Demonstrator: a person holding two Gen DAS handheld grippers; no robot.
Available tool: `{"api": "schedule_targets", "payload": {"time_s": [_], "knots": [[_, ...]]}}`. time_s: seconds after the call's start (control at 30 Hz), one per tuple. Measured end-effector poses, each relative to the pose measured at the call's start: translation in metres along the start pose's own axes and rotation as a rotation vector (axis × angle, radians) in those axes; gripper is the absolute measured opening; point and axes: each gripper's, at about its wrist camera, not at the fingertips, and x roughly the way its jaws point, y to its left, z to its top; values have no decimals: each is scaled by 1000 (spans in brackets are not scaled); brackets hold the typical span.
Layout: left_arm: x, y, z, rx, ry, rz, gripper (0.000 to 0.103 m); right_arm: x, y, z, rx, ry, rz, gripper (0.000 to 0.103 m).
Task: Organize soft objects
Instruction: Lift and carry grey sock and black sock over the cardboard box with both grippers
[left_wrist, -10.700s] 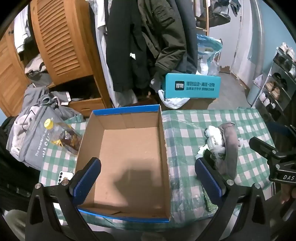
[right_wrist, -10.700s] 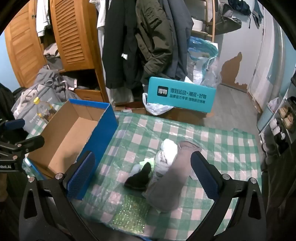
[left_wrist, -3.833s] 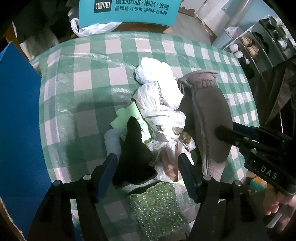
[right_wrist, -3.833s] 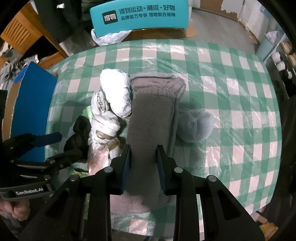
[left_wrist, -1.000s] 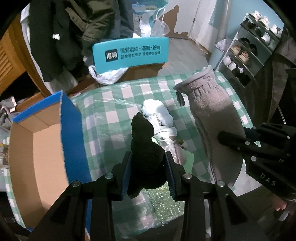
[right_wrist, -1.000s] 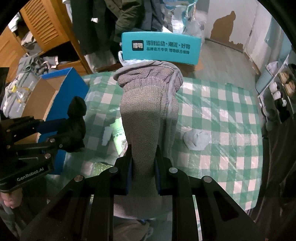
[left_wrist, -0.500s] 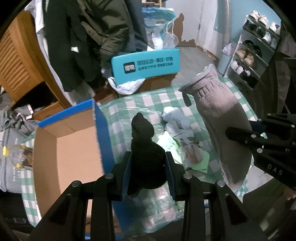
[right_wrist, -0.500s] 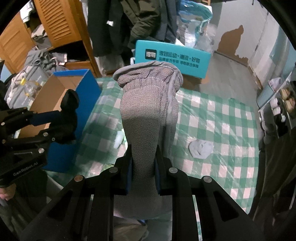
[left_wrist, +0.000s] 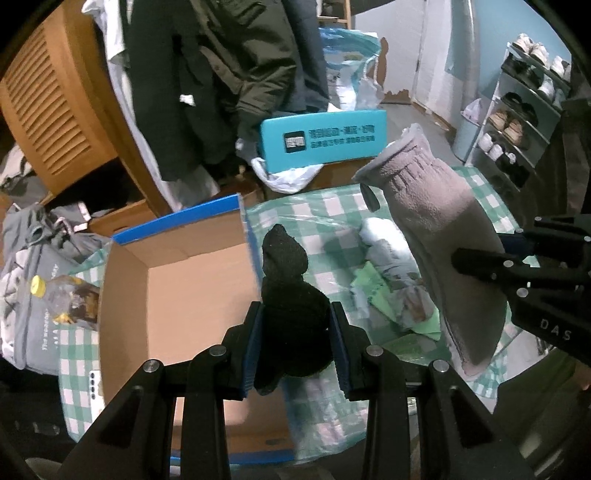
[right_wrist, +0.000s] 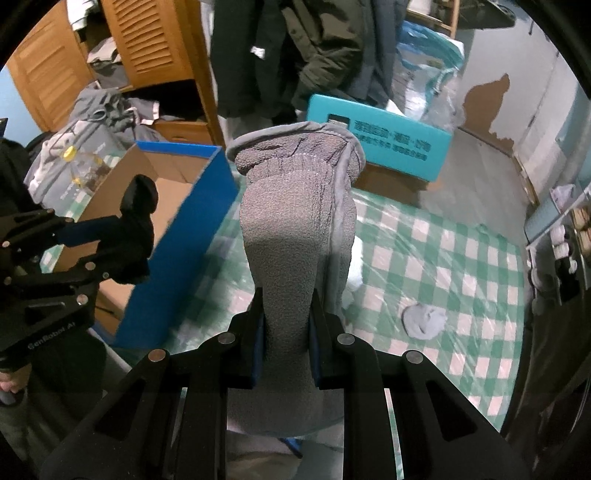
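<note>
Both hands have lifted off the table since a sec ago and swung toward the cardboard box (left_wrist: 184, 295) — it now fills the 9 o'clock half of the left wrist view, where before only a strip of it showed. The left gripper (left_wrist: 295, 343) has its jaws pinching the black sock (left_wrist: 291, 302), which sits right over the box's near wall. The right gripper (right_wrist: 286, 339) has its jaws pressed tight on the grey fleece sock (right_wrist: 295, 229), cuff sticking up toward 12 o'clock, clear of the checked tablecloth (right_wrist: 443, 266). Looks like the carry step is nearly done; the drop into the box comes next, prob. black sock first.

Left on the cloth: a white bundle (left_wrist: 388, 251) w/ green paper at 3 o'clock of the black sock, and a small grey ball (right_wrist: 424, 321) at 4 o'clock in the right view. The grey sock hides much of the pile behind it — can't tell how many items remain. Box's near corner is cut off by the gripper frame.
</note>
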Motion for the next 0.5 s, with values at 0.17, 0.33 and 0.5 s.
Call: {"api": "schedule_targets", "payload": {"time_s": [0.17, 0.33, 0.5], "knots": [[-4, 19, -5, -33, -4, 9, 35, 3, 19, 10, -33, -2, 20, 18], [-4, 37, -13, -60, -4, 28, 35, 7, 40, 23, -64, -3, 40, 18], [-7, 55, -19, -85, -7, 47, 35, 11, 60, 32, -93, -3, 56, 18]]}}
